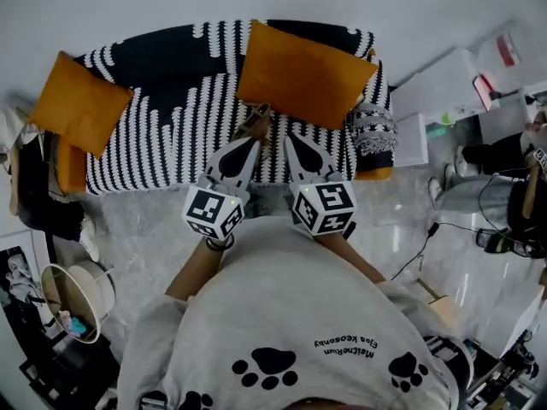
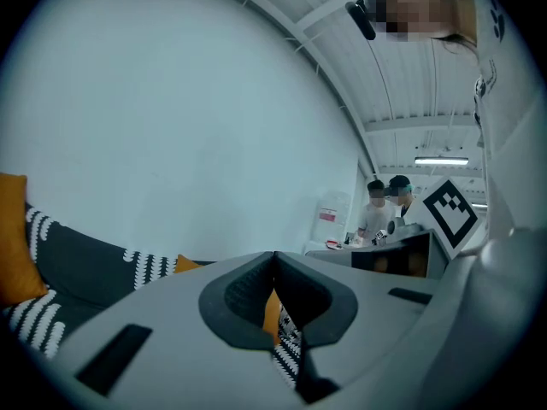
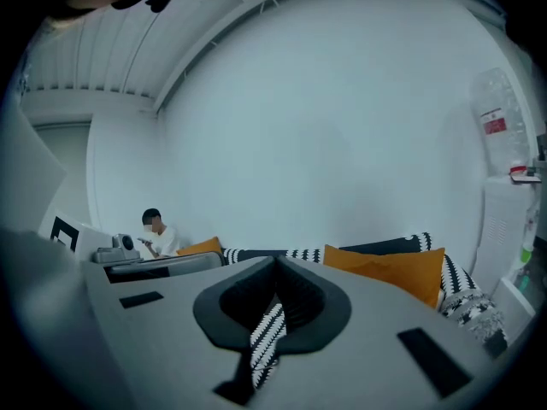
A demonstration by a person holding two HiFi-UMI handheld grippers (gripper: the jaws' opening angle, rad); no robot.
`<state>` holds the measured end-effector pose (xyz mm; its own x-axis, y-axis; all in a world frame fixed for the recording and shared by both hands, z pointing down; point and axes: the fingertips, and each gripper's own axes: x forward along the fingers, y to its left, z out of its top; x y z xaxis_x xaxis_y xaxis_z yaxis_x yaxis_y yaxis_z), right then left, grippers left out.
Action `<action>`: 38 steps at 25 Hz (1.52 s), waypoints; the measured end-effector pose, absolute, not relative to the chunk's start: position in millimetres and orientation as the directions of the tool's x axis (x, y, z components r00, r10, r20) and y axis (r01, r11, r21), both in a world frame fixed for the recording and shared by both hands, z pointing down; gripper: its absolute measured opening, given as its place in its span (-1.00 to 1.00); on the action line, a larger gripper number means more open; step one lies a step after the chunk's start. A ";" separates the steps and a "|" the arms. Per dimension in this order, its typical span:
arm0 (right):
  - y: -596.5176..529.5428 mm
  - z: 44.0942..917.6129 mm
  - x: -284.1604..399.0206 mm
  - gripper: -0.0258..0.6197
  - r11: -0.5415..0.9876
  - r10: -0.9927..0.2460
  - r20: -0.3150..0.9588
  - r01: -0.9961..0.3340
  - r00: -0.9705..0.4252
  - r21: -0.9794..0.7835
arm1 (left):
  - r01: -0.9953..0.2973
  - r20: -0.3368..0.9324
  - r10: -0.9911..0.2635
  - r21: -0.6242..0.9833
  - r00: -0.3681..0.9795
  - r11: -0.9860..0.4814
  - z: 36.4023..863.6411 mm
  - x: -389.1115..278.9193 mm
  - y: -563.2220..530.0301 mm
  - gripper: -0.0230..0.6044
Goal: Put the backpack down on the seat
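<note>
My left gripper (image 1: 255, 143) and right gripper (image 1: 286, 136) are both closed, tips near together above the striped sofa (image 1: 154, 135).

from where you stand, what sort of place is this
Likely a lab or office corner staged as a lounge: a striped sofa with orange cushions, yet people sit working nearby.

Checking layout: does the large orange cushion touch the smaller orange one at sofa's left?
Apart: head view shows striped sofa cover between the large orange cushion and smaller orange cushion.
</note>
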<state>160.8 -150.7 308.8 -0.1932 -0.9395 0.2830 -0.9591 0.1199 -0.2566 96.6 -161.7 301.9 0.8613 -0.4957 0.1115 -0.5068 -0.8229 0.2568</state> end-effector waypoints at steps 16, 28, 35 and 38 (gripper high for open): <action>-78.0 279.9 152.0 -0.82 0.137 -0.959 0.206 -0.957 -0.193 -0.257 | -0.493 0.089 -0.489 0.277 0.868 -0.825 274.1 78.9 -102.0 -0.87; -59.0 274.0 127.3 -0.82 0.128 -0.969 0.183 -0.972 -0.165 -0.198 | -0.444 0.059 -0.446 0.279 0.893 -0.851 262.2 61.3 -82.1 -0.87; -65.4 254.8 102.4 -0.82 0.125 -0.980 0.134 -0.981 -0.145 -0.148 | -0.430 0.041 -0.437 0.279 0.898 -0.858 256.2 35.8 -88.1 -0.87; -70.6 249.3 89.6 -0.82 0.121 -0.985 0.106 -0.984 -0.135 -0.130 | -0.417 0.037 -0.423 0.274 0.905 -0.867 257.3 25.9 -91.5 -0.87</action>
